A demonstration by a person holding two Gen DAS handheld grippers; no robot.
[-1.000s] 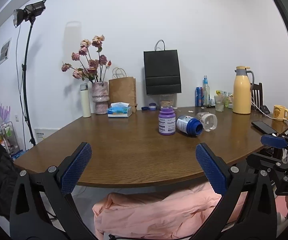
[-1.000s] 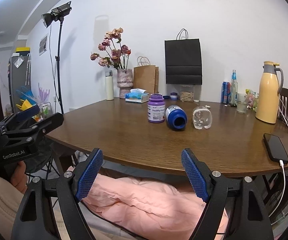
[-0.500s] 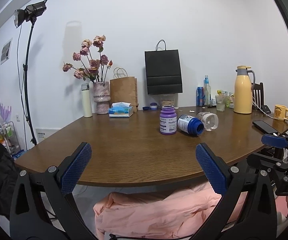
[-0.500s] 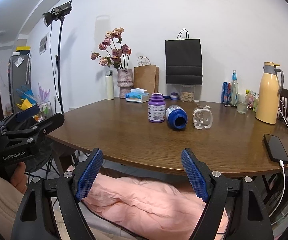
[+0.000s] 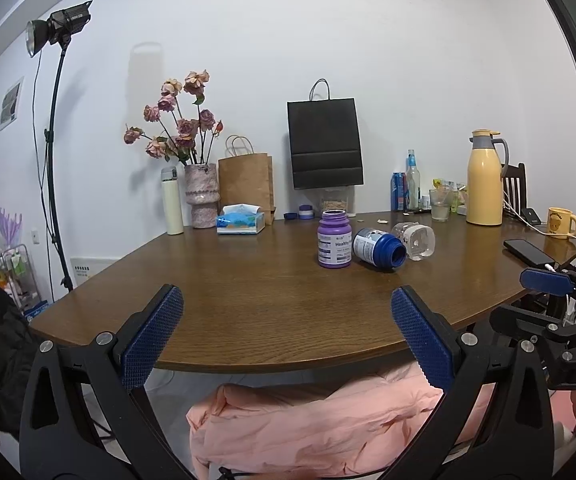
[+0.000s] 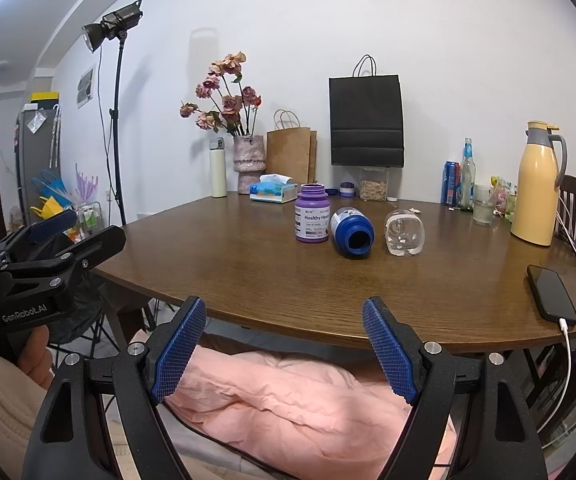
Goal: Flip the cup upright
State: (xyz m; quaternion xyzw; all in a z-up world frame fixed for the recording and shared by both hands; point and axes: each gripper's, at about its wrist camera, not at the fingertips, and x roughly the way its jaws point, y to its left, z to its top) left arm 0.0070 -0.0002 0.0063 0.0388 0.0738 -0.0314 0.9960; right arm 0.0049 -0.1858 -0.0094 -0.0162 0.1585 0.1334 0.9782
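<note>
A clear cup (image 5: 416,240) lies on its side on the brown table (image 5: 248,300), right of a blue bottle (image 5: 378,248) that also lies on its side and an upright purple bottle (image 5: 334,239). The right wrist view shows the cup (image 6: 404,233), the blue bottle (image 6: 352,232) and the purple bottle (image 6: 313,213). My left gripper (image 5: 286,336) is open and empty, in front of the table's near edge. My right gripper (image 6: 284,350) is open and empty, also short of the table edge.
At the table's back stand a flower vase (image 5: 202,196), paper bags (image 5: 324,144), a tissue box (image 5: 241,222), a yellow jug (image 5: 485,182) and drinks. A phone (image 6: 552,292) on a cable lies at the right edge. A pink cloth (image 6: 288,396) lies below the table.
The left wrist view has shifted slightly, so the objects sit a little further right and lower. The right wrist view is almost unchanged. Both grippers stay open.
</note>
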